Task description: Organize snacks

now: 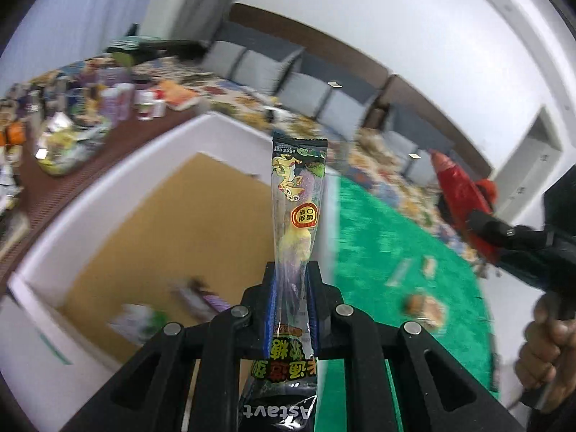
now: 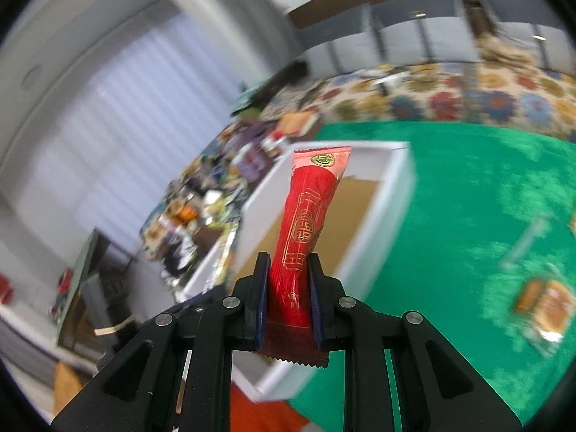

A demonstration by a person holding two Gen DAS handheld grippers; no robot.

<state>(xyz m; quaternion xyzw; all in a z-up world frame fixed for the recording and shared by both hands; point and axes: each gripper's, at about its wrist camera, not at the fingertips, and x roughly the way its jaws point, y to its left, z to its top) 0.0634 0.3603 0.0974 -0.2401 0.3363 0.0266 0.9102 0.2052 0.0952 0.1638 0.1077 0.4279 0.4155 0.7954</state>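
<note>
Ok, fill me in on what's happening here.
A person is sorting snacks with two handheld grippers. The left gripper is shut on a clear gecko-print candy packet, held over the white box, which already holds a few blurred packets. The right gripper is shut on a red snack packet. More snacks lie on the green mat.

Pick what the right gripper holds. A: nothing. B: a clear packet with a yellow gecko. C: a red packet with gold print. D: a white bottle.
C: in the right wrist view the right gripper is clamped on a red packet with gold print.
</note>
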